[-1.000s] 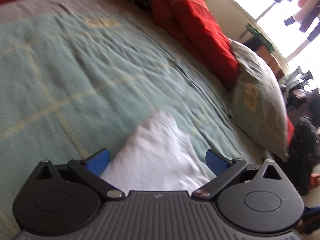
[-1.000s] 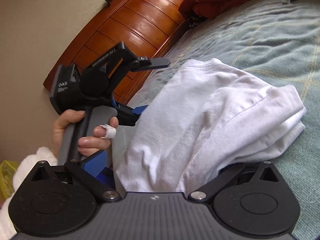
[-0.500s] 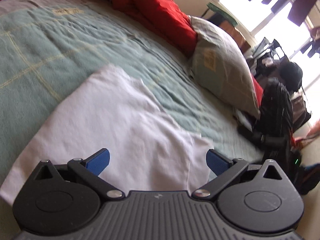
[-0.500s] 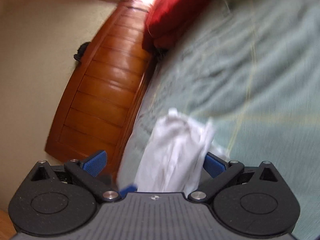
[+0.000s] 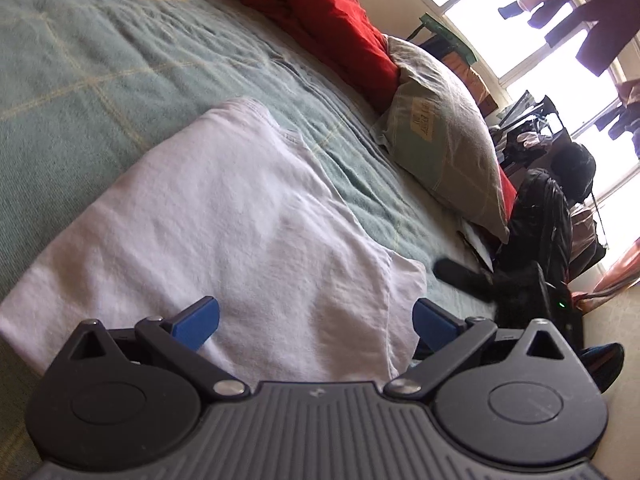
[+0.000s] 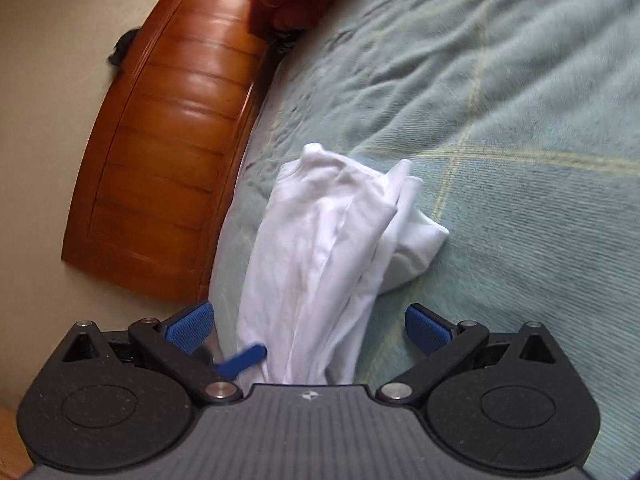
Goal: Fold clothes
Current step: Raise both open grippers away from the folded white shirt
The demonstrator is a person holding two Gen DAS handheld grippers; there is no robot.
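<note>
White cotton T-shirt (image 5: 240,216) lies partly flat on the green blanket (image 5: 80,80), running toward 11 o'clock; the right view shows its other end bunched. Left gripper (image 5: 316,316) and right gripper (image 6: 310,324) both hover spread, holding nothing. Folding looks mid-way; next calls for pinching an edge.

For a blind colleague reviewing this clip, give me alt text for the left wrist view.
A white garment lies spread on a green blanket over a bed, just ahead of the open left gripper, whose blue fingertips hold nothing. Beyond it, a red quilt and a grey-green pillow sit below bright windows.
</note>
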